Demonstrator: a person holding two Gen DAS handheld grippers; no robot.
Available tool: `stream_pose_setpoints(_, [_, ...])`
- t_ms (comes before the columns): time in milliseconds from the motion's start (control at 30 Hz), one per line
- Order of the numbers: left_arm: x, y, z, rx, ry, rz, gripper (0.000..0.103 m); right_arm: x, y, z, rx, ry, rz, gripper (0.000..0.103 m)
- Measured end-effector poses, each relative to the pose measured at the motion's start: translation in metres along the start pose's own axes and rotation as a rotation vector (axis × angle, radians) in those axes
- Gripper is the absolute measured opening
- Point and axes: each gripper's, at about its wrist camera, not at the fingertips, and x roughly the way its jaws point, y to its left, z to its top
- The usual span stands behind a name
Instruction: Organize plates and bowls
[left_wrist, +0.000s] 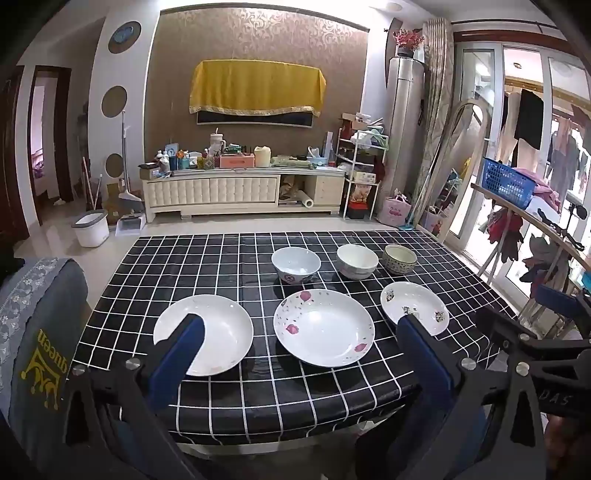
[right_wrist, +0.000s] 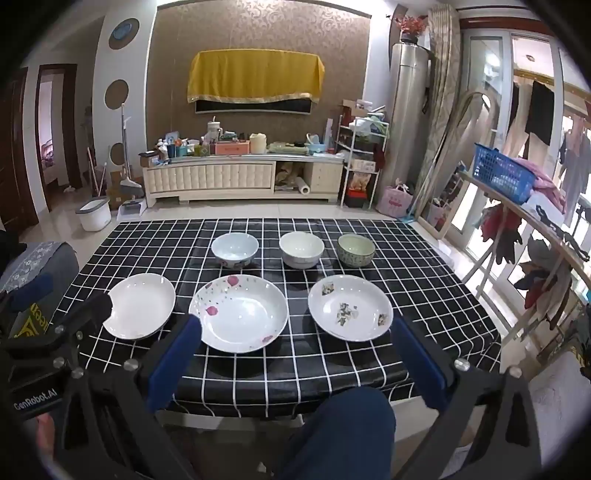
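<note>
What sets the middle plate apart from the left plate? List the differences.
The middle plate has pink petals and small specks; the left plate looks nearly plain white. The middle plate looks wider than the left plate. In the left wrist view, the left gripper's blue finger covers part of the left plate, while the middle plate shows whole. Both are white, shallow, empty, and lie flat in the near row on the checked tablecloth.

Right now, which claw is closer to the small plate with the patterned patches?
The right claw. The patterned plate lies just ahead of it, toward its right finger. The left claw hangs further left, facing the pink-flowered plate. Both are open and empty.
</note>
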Motion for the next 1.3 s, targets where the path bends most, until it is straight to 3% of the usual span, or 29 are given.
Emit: stream_pose_setpoints(1300, [-0.0044, 0.0046, 0.0005, -0.002, -0.014, 0.004, 0.103, -0.0026, 0.0041, 0.0019, -0.006, 0.000, 0.021, 0.103])
